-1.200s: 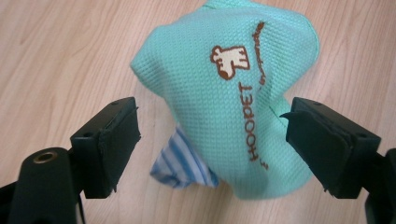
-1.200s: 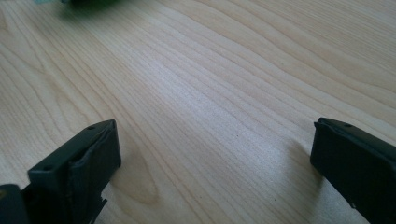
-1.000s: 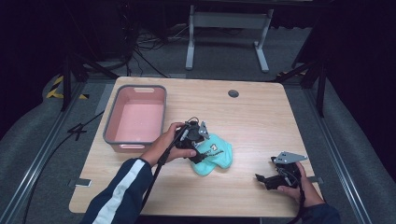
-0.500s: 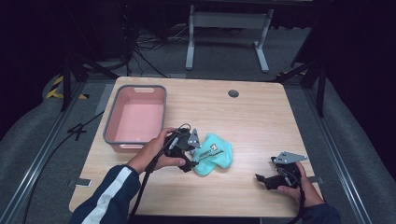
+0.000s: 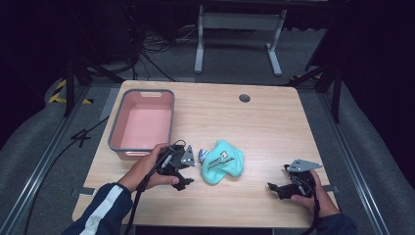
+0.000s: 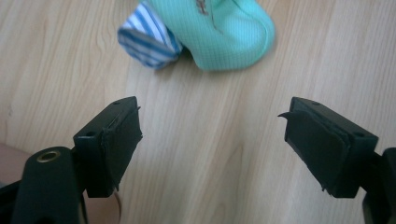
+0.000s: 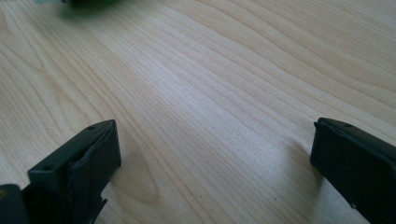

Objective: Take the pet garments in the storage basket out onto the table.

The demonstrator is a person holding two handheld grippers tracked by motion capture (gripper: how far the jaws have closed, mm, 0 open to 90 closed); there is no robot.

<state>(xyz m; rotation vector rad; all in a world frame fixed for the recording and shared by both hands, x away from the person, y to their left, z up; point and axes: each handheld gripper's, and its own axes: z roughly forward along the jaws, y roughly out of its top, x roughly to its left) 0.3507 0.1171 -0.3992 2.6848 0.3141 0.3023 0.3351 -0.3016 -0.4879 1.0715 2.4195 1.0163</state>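
One mint-green cloth (image 5: 221, 162) lies near the middle of the table (image 5: 274, 127), toward its front edge; one pink tub (image 5: 143, 126) sits at the left edge; two grippers are in hand. The left gripper (image 5: 187, 172), jaws spread and empty, is just left of the cloth; the right gripper (image 5: 275, 188), also spread, rests by the front right corner. The left gripper view adds a blue-striped piece (image 6: 148, 39), perhaps a second cloth, tucked under the green one.

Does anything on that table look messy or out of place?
Only the mint-green cloth: it lies crumpled on the wooden table, with a blue-and-white striped piece poking out at one edge. The pink plastic tub sits square and empty.
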